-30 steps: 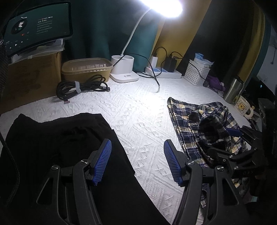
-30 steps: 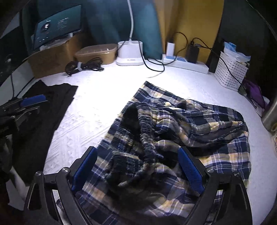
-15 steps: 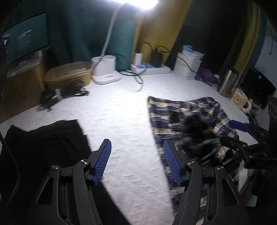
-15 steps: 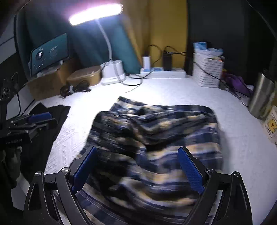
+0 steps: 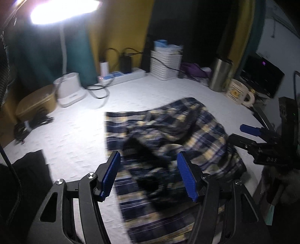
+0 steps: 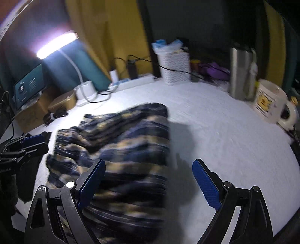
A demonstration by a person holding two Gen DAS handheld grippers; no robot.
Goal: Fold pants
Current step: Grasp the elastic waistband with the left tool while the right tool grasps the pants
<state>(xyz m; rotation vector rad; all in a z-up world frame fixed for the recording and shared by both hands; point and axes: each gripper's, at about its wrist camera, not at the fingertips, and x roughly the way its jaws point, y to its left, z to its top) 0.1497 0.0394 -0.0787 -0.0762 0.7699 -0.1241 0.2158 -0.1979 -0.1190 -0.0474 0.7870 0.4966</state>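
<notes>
Surroundings. A white textured surface [image 5: 78,131] carries the work. Along its far edge stand a lit lamp [image 5: 63,11] on a white base [image 5: 70,90], a tan container [image 5: 35,103], a coiled cable [image 5: 31,123], a power strip [image 5: 121,75], a white basket [image 5: 166,63], a steel tumbler [image 5: 220,74] and a mug [image 5: 239,92]. All stand well apart from the cloth; nothing lies between either tool and it.

Differences between views. The left wrist view alone shows a black garment [image 5: 24,178] at the near left, beside the left tool. The right wrist view alone shows a screen [image 6: 29,86] at the far left, and a broad bare stretch of surface to the right of the cloth.

Task object. The plaid pants [image 5: 168,142] lie crumpled and blurred on the surface. In the left wrist view the left tool [image 5: 149,175] stands wide, its jaws empty, with the near part of the pants seen between and beyond the pads. In the right wrist view the right tool [image 6: 148,184] also stands wide and empty; the pants [image 6: 120,150] lie under its left finger and further left, while its right finger is over bare surface. Each tool appears at the edge of the other's view, on either side of the pants.
</notes>
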